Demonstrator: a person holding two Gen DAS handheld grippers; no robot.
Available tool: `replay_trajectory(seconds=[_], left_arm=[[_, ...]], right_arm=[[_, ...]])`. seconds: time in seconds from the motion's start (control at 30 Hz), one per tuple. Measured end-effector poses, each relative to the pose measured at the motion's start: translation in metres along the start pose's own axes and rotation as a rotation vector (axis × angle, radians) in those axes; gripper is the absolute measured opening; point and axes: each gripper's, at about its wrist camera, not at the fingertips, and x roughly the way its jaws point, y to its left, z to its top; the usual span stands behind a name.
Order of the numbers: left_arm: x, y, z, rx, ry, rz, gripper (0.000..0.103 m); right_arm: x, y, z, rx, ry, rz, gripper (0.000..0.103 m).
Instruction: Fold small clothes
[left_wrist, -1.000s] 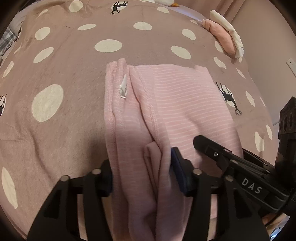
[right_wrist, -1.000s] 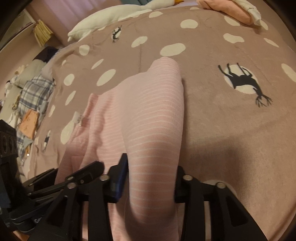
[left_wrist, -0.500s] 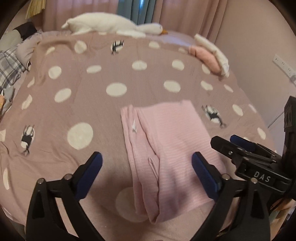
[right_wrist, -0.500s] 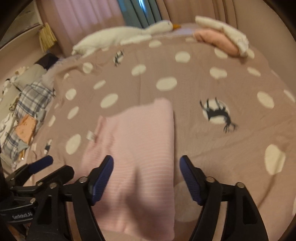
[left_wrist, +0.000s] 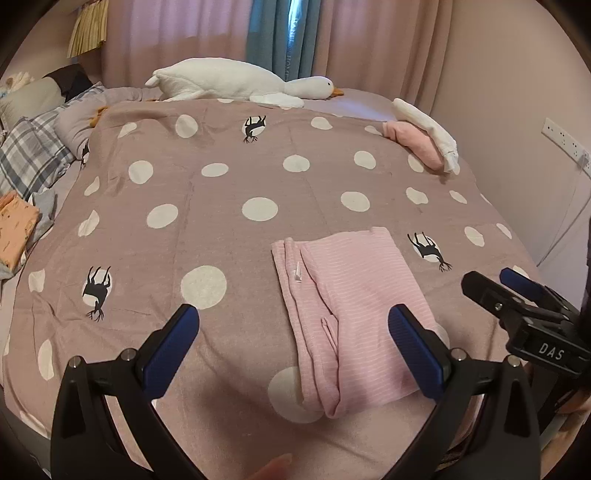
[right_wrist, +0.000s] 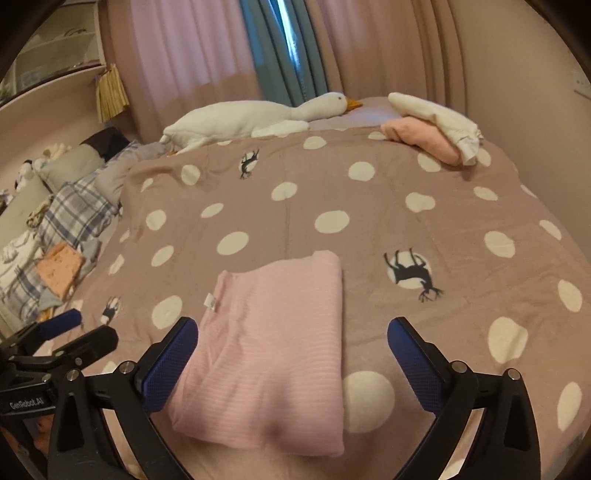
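A folded pink striped garment (left_wrist: 347, 310) lies flat on the spotted bedspread (left_wrist: 229, 173) near the bed's front edge. It also shows in the right wrist view (right_wrist: 273, 343), with a small white tag (right_wrist: 209, 300) at its left edge. My left gripper (left_wrist: 295, 343) is open and empty, raised above and just in front of the garment. My right gripper (right_wrist: 291, 354) is open and empty, held over the garment's near end. The right gripper also shows in the left wrist view (left_wrist: 517, 295) to the right of the garment.
A white plush goose (left_wrist: 240, 85) lies at the head of the bed. A pile of folded pink and white clothes (left_wrist: 424, 140) sits at the far right. Plaid bedding (left_wrist: 29, 162) and an orange cloth (left_wrist: 14, 229) lie at the left. A wall is at the right.
Both grippers let go of the pink garment, opened wide and pulled back and up. The garment now lies folded on the bed.
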Motion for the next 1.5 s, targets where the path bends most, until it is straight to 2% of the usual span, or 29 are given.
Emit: replay_trajectory(seconds=[0.17, 0.73, 1.07, 1.5], left_arm=[[0.004, 0.002, -0.004, -0.017, 0.023, -0.037, 0.103], [0.008, -0.016, -0.013, 0.023, 0.056, -0.042, 0.103], [0.005, -0.018, -0.015, 0.025, 0.044, -0.069, 0.103], [0.005, -0.015, -0.013, 0.009, 0.038, -0.067, 0.103]], right_arm=[[-0.006, 0.005, -0.002, -0.031, -0.022, -0.052, 0.102], [-0.002, 0.002, -0.010, 0.007, 0.025, -0.050, 0.102], [-0.003, 0.002, -0.013, 0.014, 0.033, -0.061, 0.102], [-0.003, 0.001, -0.014, 0.019, 0.039, -0.074, 0.102]])
